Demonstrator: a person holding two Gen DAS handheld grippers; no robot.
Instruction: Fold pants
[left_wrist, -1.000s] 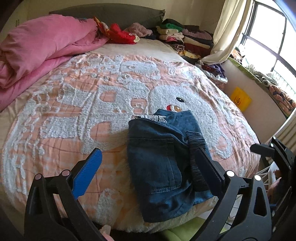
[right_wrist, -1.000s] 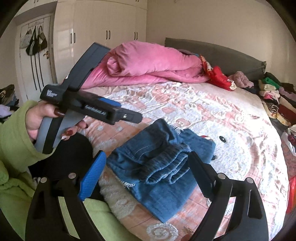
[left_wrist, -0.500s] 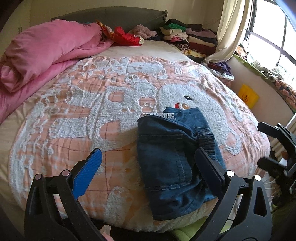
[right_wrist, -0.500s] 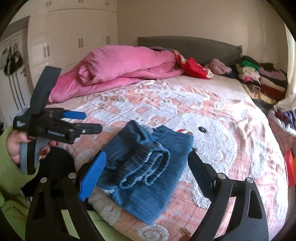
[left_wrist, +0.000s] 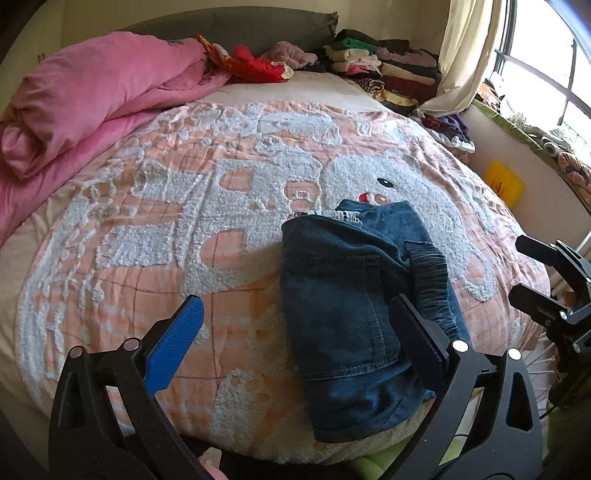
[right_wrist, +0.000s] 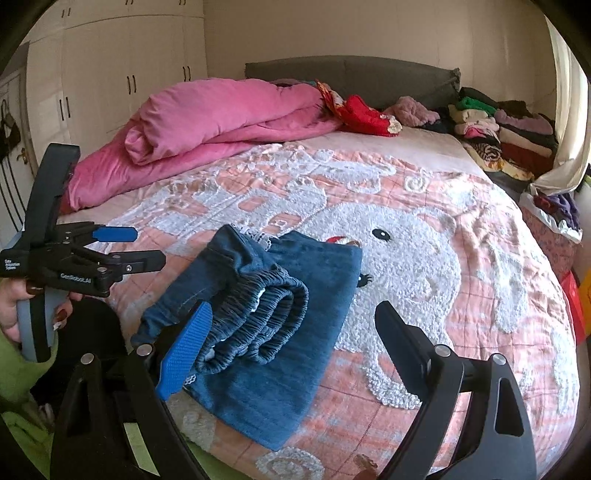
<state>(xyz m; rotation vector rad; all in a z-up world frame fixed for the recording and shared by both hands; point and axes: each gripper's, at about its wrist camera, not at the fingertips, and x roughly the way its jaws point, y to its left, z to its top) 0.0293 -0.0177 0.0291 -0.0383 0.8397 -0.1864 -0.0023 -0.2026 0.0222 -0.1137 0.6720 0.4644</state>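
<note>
while the folded denim pants (left_wrist: 354, 314) lie at the near edge of the bed (left_wrist: 221, 192), on its peach blanket with the fluffy white cartoon bear, both claws hang over them with nothing between their fingers. the left claw (left_wrist: 295, 332) is spread wide: its blue-padded finger (left_wrist: 173, 343) sits over bare blanket just left of the pants, and its black finger overlaps the pants' right side in the left wrist view. whether that finger touches the cloth cannot be told. the right claw (right_wrist: 291, 343) is spread wide too, its blue pad (right_wrist: 184, 354) in front of the bunched elastic waistband (right_wrist: 266, 314) that lies on top of the fold, its black finger over the blanket to the right of the pants. in the right wrist view the left claw shows from the side at the left edge, gripped by a hand (right_wrist: 22, 310) with dark nails and a green sleeve, its fingers apart and just beside the pants' left end. a rolled pink duvet (left_wrist: 85, 96) lies along the far left of the bed, a red garment (left_wrist: 255, 68) sits by the grey headboard, and stacks of folded clothes (left_wrist: 384, 70) fill the far right corner near the curtain.
</note>
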